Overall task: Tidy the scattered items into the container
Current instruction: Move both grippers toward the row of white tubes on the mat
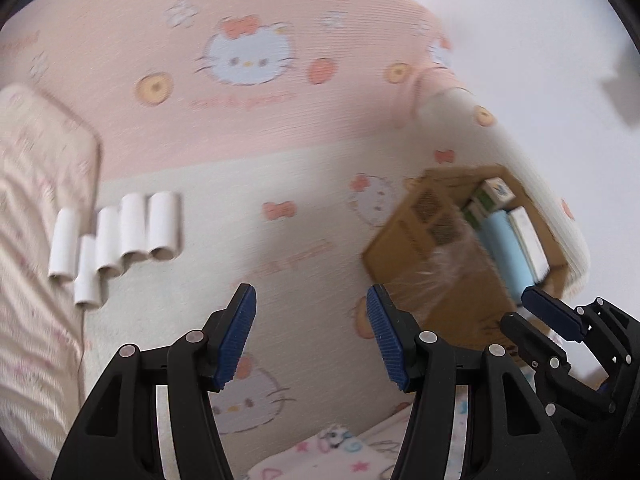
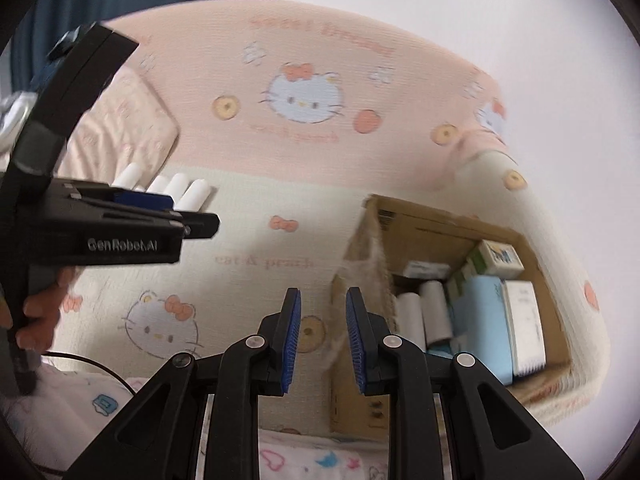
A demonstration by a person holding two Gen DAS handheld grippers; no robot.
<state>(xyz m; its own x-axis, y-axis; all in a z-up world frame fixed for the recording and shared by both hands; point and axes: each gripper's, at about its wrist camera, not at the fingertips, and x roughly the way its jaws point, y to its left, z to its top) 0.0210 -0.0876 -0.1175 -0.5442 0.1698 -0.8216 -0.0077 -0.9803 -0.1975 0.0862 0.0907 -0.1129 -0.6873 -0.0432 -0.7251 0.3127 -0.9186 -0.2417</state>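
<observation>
Several white paper rolls (image 1: 120,240) lie side by side on the cat-print bedsheet, left of and beyond my left gripper (image 1: 310,296), which is open and empty. The same rolls (image 2: 176,188) show in the right wrist view just behind the left gripper (image 2: 192,216). A cardboard box (image 1: 412,256) stands at the right. Its inside (image 2: 440,228) holds two white rolls (image 2: 424,312), a light blue pack (image 2: 480,312) and white packs (image 2: 524,328). My right gripper (image 2: 322,320) is shut with only a narrow gap and nothing in it, hovering at the box's near left corner. It also shows in the left wrist view (image 1: 536,308).
A striped pillow (image 1: 36,160) lies left of the rolls. The pink and cream sheet (image 1: 280,128) covers the bed, which ends at a white wall on the right. A person's hand (image 2: 40,312) holds the left gripper, with a black cable (image 2: 100,364) below it.
</observation>
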